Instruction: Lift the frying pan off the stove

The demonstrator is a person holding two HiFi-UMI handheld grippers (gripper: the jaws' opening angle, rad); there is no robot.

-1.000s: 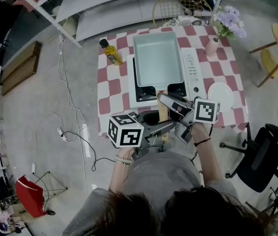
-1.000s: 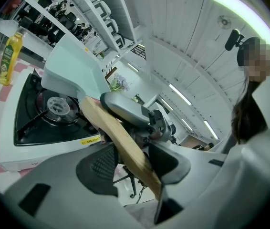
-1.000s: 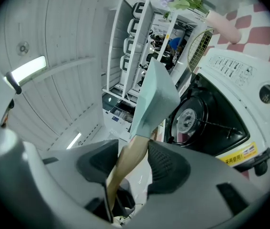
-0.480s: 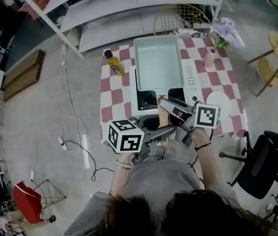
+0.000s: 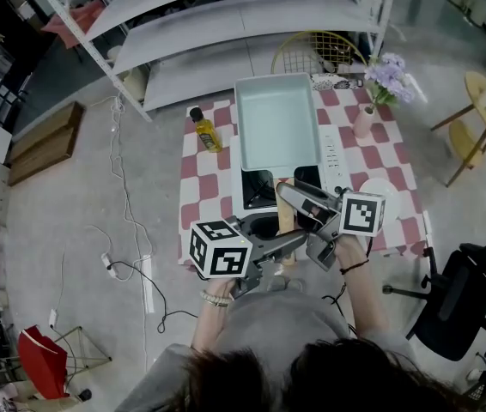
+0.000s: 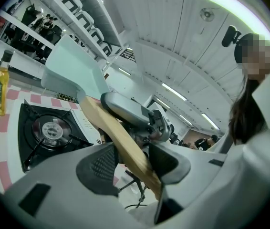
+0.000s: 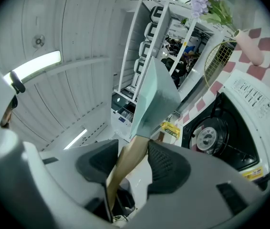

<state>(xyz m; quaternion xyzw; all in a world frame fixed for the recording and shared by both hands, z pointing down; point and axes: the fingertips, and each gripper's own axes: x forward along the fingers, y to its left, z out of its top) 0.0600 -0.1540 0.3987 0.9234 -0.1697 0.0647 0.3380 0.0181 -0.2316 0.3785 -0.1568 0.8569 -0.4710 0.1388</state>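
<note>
A pale green rectangular frying pan [image 5: 277, 123] with a wooden handle [image 5: 285, 217] hangs tilted above the white stove [image 5: 339, 148]. The black burner [image 5: 260, 191] shows beneath it. My left gripper [image 5: 282, 239] comes from the left and is shut on the handle's near end. My right gripper [image 5: 293, 194] comes from the right and is shut on the handle closer to the pan. In the left gripper view the handle [image 6: 120, 137] runs between the pads up to the pan [image 6: 73, 68]. In the right gripper view the handle [image 7: 128, 163] sits between both pads under the pan [image 7: 154, 99].
An oil bottle [image 5: 206, 130] stands at the left of the red-checked table [image 5: 204, 187]. A pink vase of purple flowers [image 5: 365, 118] and a white plate [image 5: 389, 191] are on the right. A black chair [image 5: 458, 290] stands right of the table, and shelving [image 5: 226, 24] lies behind it.
Both grippers still hold the handle. The pan has come up off the stove and looks larger, with more of the burner showing under its near edge.
</note>
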